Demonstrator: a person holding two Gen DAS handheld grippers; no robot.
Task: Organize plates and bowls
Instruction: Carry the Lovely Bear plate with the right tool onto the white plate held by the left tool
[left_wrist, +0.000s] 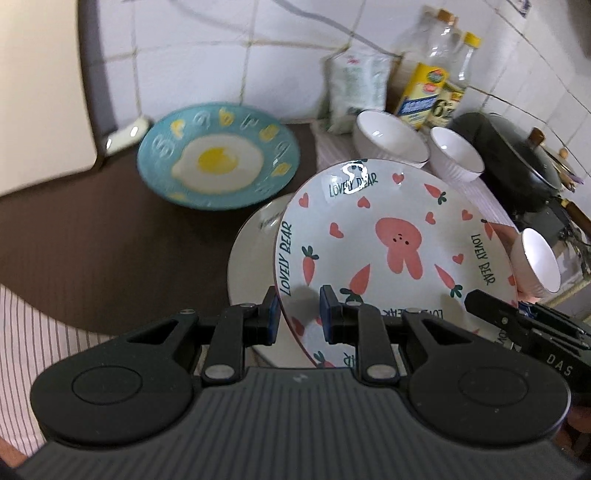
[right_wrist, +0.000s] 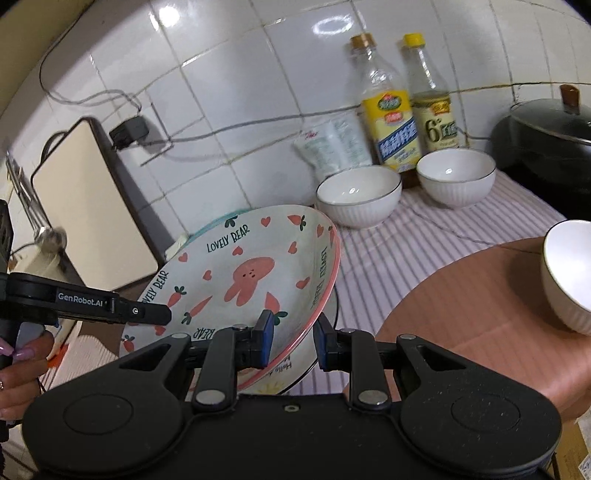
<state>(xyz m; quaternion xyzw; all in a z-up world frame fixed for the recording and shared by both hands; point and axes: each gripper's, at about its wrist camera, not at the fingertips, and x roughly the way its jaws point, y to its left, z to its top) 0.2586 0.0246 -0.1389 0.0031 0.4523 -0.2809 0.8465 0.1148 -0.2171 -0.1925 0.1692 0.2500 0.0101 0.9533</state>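
- The rabbit-and-carrot "Lovely Bear" ceramic plate (left_wrist: 388, 236) with its pink rim was held tilted above the counter, gripped on two sides of its near edge, with a plain cream plate (left_wrist: 251, 236) directly beneath it.
- The blue ceramic plate with a fried-egg design (left_wrist: 218, 155) lay flat on the dark brown mat (left_wrist: 92, 240) to the far left of the held plate, well apart from it; I judged it the likely stacking spot, so the coming move ran leftward and away.
- Three white ribbed bowls stood on the striped cloth (right_wrist: 388, 254): two side by side at the far wall, one (right_wrist: 358, 195) left of the other (right_wrist: 456, 177), and a third (right_wrist: 569, 273) near right.
- The left gripper (left_wrist: 297, 314) was closed on the plate's near-left rim, one blue pad inside and one outside, pointing steeply down.
- The right gripper (right_wrist: 293, 338) pinched the near-right rim, its jaws narrowly parted around the plate edge, angled shallower.
- The left gripper sat nearer the blue plate, so it would lead.
- A hand (right_wrist: 18, 365) wrapped the left gripper's handle.
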